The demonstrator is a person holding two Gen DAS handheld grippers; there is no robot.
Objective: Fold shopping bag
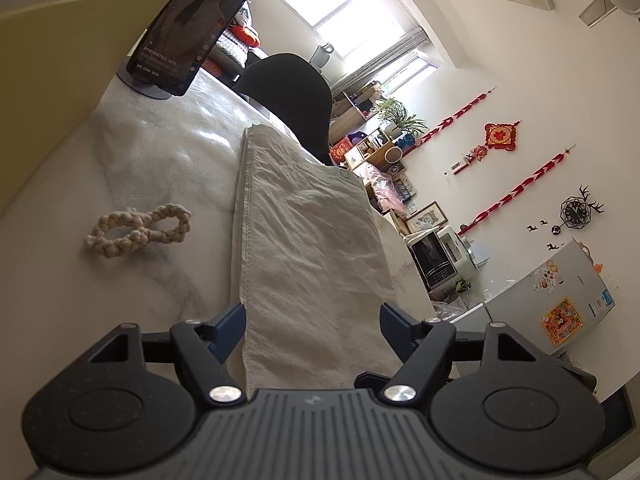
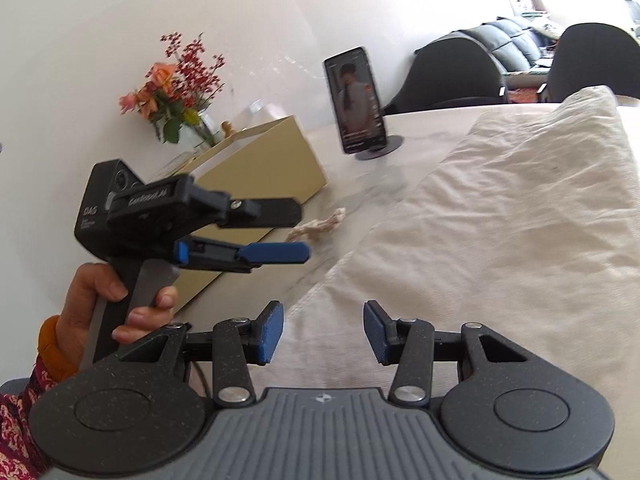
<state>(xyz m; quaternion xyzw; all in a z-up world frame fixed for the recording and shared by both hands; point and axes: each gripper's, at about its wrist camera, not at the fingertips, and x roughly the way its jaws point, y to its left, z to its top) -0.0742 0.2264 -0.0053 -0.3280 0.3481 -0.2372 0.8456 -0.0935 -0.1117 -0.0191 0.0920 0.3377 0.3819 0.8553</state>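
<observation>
A cream fabric shopping bag [image 1: 308, 232] lies flat on the white marble table [image 1: 160, 152], folded into a long strip running away from me. My left gripper [image 1: 312, 328] is open, its blue-padded fingers [image 1: 230, 330] straddling the bag's near end just above it, holding nothing. In the right wrist view the bag [image 2: 500, 240] fills the right side. My right gripper [image 2: 323, 334] is open and empty over the bag's near left edge. The left gripper also shows in the right wrist view [image 2: 288, 232], held in a hand, open, left of the bag.
A knotted rope loop [image 1: 138, 232] lies left of the bag. A phone on a round stand [image 1: 192, 28] plays video at the far table end. A tan box [image 2: 256, 168] and a flower vase [image 2: 180, 100] stand along the wall. Black chairs [image 1: 292, 92] sit beyond the table.
</observation>
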